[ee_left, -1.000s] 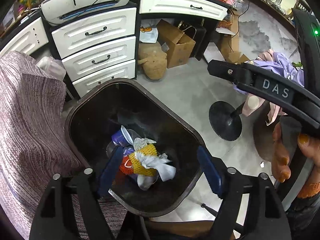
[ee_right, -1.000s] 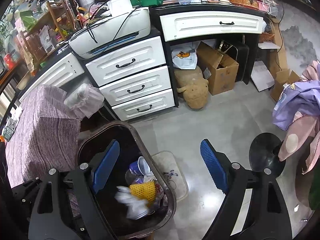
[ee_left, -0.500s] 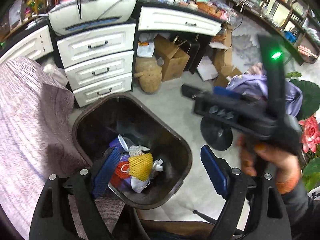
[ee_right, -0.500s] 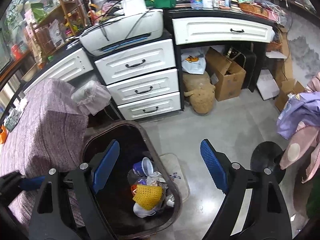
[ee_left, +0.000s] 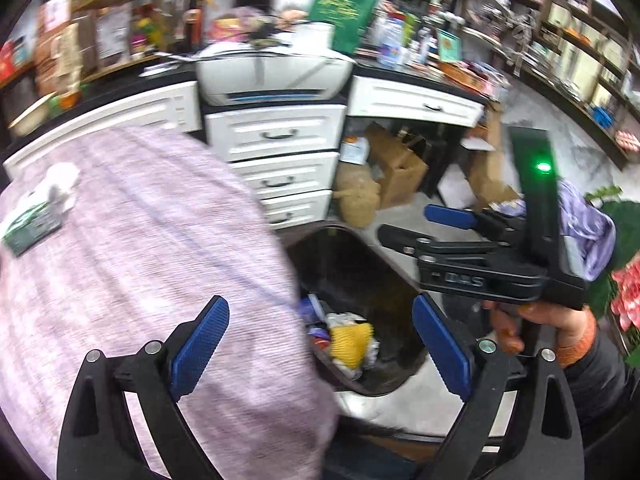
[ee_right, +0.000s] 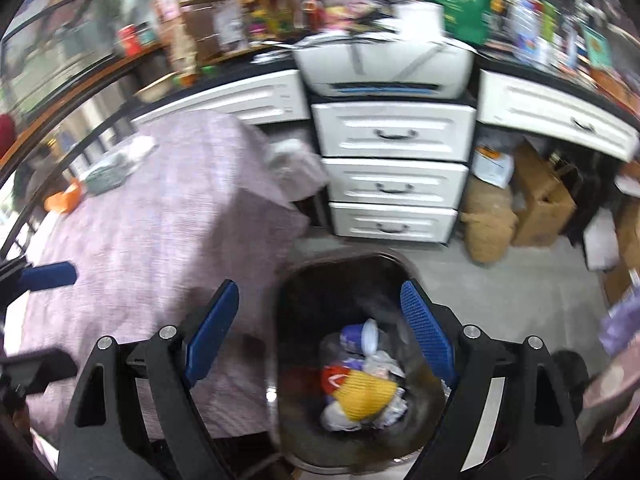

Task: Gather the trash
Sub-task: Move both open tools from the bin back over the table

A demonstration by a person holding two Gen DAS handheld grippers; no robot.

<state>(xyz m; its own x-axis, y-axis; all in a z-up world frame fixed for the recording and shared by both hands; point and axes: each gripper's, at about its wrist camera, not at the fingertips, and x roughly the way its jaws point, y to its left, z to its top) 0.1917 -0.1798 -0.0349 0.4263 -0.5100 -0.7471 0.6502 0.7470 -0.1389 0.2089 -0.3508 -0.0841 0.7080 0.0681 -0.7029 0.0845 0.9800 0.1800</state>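
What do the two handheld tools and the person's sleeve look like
Both tools are black, angular frames with silver pivot screws and blue ribbed finger pads. The right tool carries pale lettering on its side and a lit green lamp on an upright black block. The hand gripping it wears an orange cuff under a dark sleeve.

Left gripper [ee_left: 320, 344] jaws opening, empty; right gripper [ee_right: 320, 330] gapes wide, empty, both angled downward

Both grippers are black plastic frames with round silver screws and ribbed blue pads; left gripper [ee_left: 320, 340], right gripper [ee_right: 320, 328]. The right one's got a green light and "DAS" lettering, and the hand [ee_left: 532, 320] on it wears an orange cuff under a dark sleeve.
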